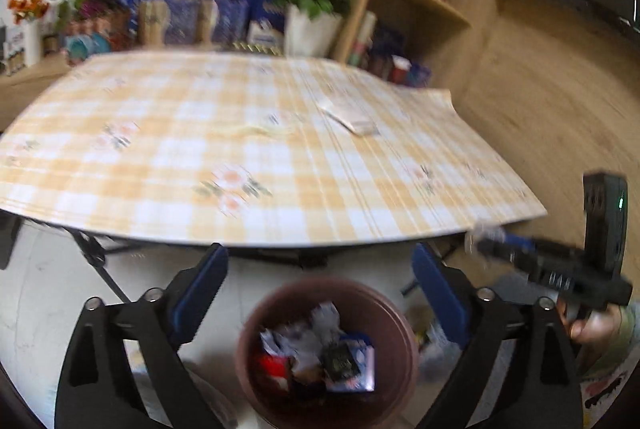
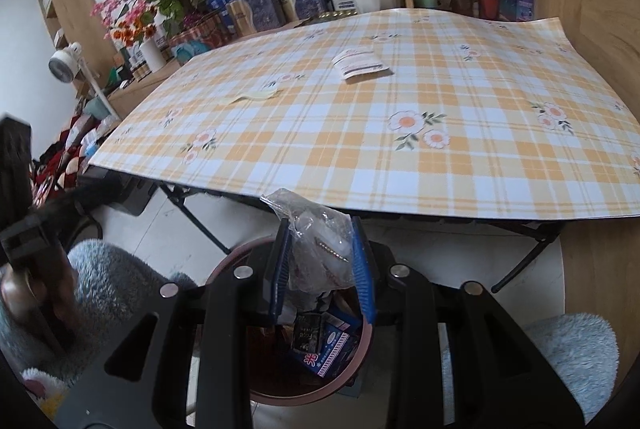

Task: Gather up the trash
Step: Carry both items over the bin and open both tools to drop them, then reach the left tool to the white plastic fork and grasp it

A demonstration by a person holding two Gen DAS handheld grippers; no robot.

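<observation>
Clear crinkled plastic bag is clamped in my right gripper above the round brown bin; next, release. My left gripper gapes empty.

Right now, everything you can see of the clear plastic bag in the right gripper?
The clear plastic bag is crumpled, thin, glossy film, see-through with whitish folds and a short dotted strip showing on its front. It stands roughly upright, pinched between the blue pads of the right gripper, its twisted top poking above the fingertips toward the table edge. It hangs directly over the brown bin, which already holds wrappers; whether its lower end touches them cannot be told. In the left wrist view it is only a blur.
</observation>
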